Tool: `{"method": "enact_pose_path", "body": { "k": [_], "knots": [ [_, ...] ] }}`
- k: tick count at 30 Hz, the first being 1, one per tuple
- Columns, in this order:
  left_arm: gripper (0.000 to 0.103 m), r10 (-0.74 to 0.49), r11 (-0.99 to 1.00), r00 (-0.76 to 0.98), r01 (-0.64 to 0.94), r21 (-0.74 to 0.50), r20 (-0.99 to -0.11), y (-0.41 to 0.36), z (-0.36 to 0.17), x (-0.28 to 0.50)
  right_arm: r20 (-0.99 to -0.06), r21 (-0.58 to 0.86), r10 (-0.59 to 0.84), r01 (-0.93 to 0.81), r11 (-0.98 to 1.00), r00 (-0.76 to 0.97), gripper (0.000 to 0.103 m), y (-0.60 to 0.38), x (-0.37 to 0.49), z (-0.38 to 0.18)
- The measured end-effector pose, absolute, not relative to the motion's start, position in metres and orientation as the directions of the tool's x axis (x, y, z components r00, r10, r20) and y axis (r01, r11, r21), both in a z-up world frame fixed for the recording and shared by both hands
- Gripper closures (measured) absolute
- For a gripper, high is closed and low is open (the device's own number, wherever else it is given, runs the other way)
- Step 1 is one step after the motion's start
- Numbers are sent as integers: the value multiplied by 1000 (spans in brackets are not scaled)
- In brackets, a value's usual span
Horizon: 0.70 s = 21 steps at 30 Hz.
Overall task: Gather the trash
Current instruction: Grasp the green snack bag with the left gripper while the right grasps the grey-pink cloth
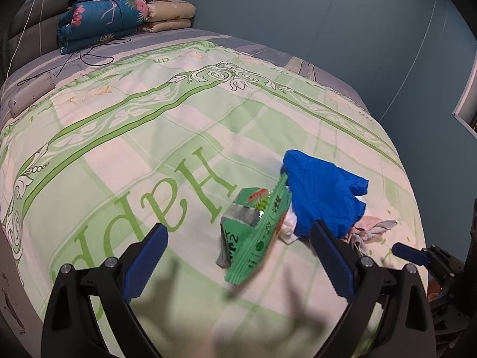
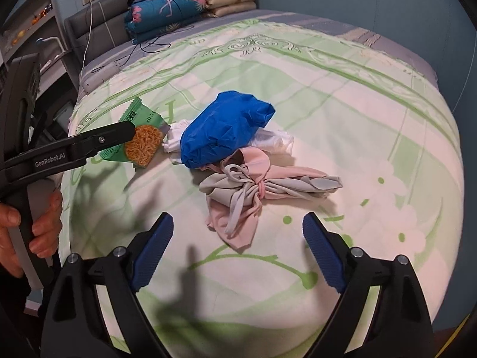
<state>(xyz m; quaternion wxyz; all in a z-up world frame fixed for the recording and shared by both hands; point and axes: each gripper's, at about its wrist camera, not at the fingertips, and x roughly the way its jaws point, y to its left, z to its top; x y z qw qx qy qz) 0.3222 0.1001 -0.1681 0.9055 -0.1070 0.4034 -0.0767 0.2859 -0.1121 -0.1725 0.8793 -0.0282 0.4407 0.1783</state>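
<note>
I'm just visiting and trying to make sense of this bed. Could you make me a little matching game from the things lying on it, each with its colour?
Things:
1. snack wrapper
2. crumpled plastic bag
3. knotted cloth
4. folded quilt

Colours:
A. pink and grey
B. green, with noodles pictured
C. dark blue with pink flowers
D. plain bright blue

Pairs: 1-B, 2-D, 3-A, 4-C
</note>
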Motion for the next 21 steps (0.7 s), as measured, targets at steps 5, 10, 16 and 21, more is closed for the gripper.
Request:
{"method": "enact_pose_path", "body": {
  "k": [5,10,16,21],
  "knots": [
    [11,-211,970,664,50,-239,-717,99,-172,330,-803,109,278,-329,938,527,26,-104,295,-178],
    [22,-205,973,662,58,-224,-721,97,-176,337,-819,99,258,-317,943,512,35,-96,305,-186],
    [53,-211,972,631,54,-229,-747,99,-187,350,-833,115,247,-283,952,495,60,-94,318,-192],
    [64,-234,962,612,31,-273,-755,108,-194,352,-838,139,248,-250,958,486,80,-99,324,-195]
  ]
}}
